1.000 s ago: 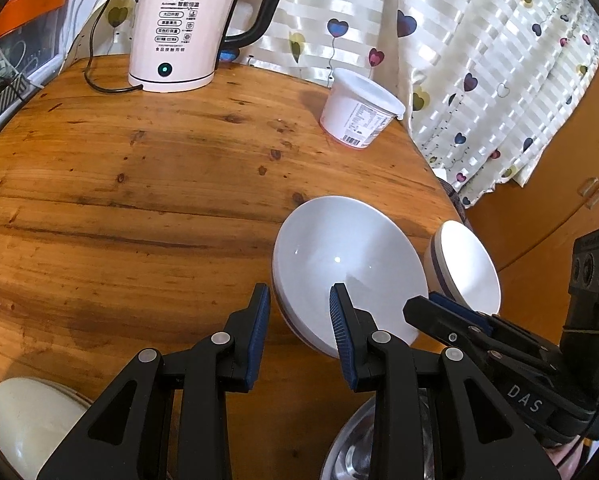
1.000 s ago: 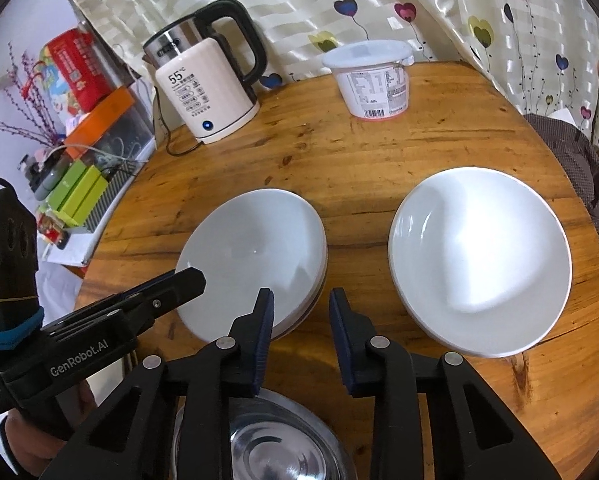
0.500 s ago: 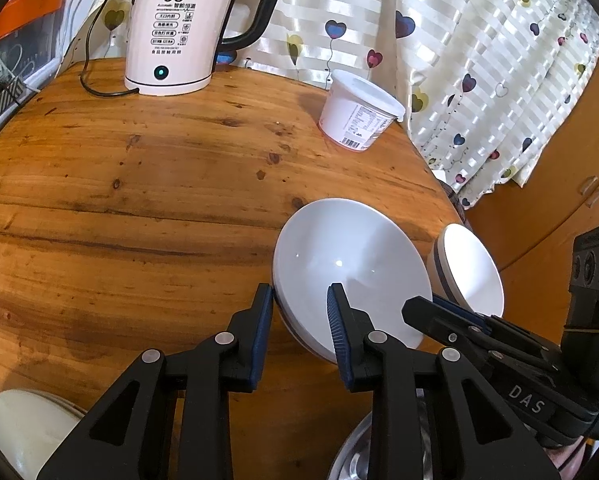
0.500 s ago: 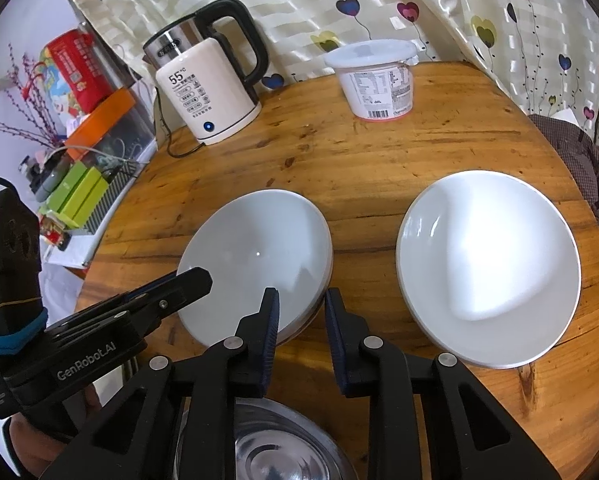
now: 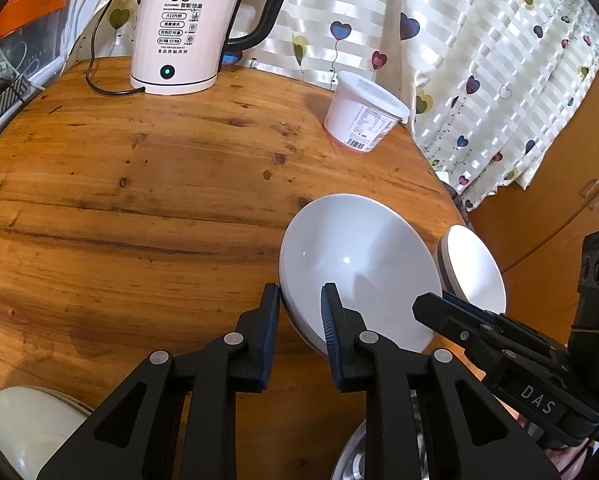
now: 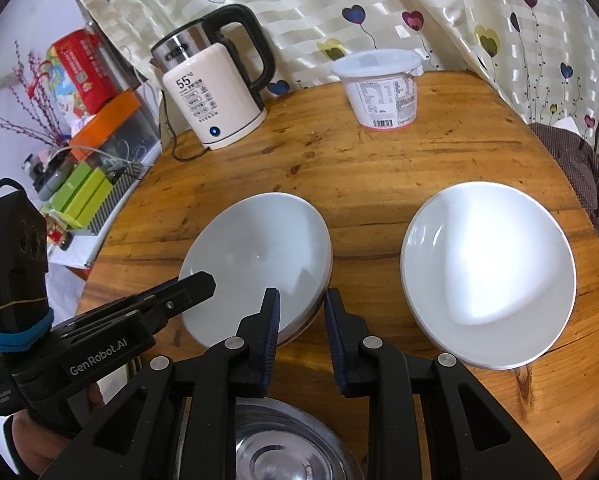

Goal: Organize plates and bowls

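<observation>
A stack of white plates (image 5: 359, 264) (image 6: 259, 264) lies on the round wooden table (image 5: 139, 200). My left gripper (image 5: 299, 316) is open, its fingers straddling the near-left rim of this stack. My right gripper (image 6: 299, 316) is open, its fingers straddling the stack's near-right rim. A second white plate stack (image 6: 487, 284) lies to the right; it also shows in the left wrist view (image 5: 471, 268). A steel bowl (image 6: 275, 448) sits under the right gripper, partly hidden.
A white electric kettle (image 5: 183, 36) with its cord stands at the back. A white lidded tub (image 5: 363, 112) stands near the curtain. A cream bowl (image 5: 23, 432) sits at the near left edge. Boxes and clutter (image 6: 83, 184) lie beyond the table's left side.
Both grippers moved forward a little and now straddle the rim of the left plate stack. Their jaws narrowed slightly. The plates have not moved.
</observation>
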